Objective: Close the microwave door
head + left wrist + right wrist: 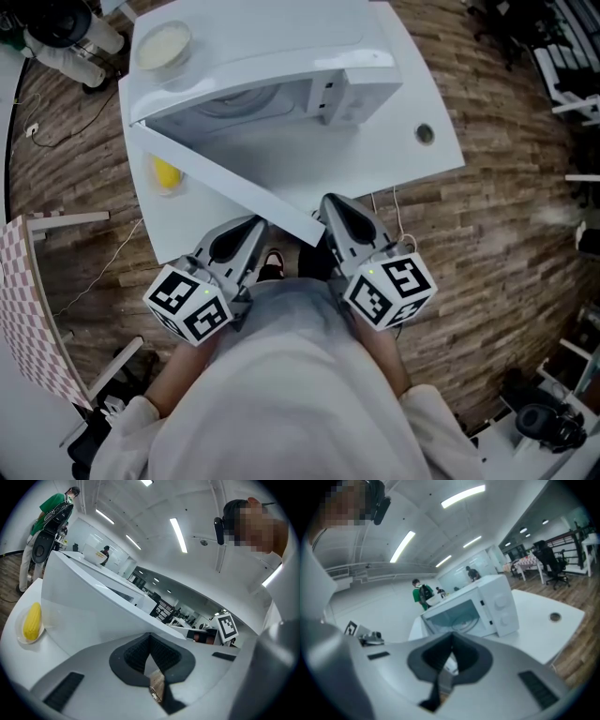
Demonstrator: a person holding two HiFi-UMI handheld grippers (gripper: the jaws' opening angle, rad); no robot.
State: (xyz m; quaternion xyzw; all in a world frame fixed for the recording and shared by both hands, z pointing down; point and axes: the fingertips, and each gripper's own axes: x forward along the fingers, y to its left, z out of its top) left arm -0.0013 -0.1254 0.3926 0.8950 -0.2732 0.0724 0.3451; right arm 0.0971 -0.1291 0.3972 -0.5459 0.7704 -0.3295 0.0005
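Note:
A white microwave [281, 75] stands on the white table [412, 94], and its door [225, 178] is swung wide open toward me. The cavity with its glass turntable [459, 616] faces the right gripper view. In the left gripper view the door [103, 616] fills the middle as a slanted white panel. My left gripper [246, 234] is held just below the door's lower edge, jaws shut on nothing. My right gripper [342, 220] hovers at the door's free corner, also shut and empty. I cannot tell whether either touches the door.
A yellow corn cob on a small plate [32, 620] lies on the table left of the door. A bowl [164, 45] sits on top of the microwave. The table has a cable hole [425, 133] at the right. A checkered board [28, 309] stands at the left.

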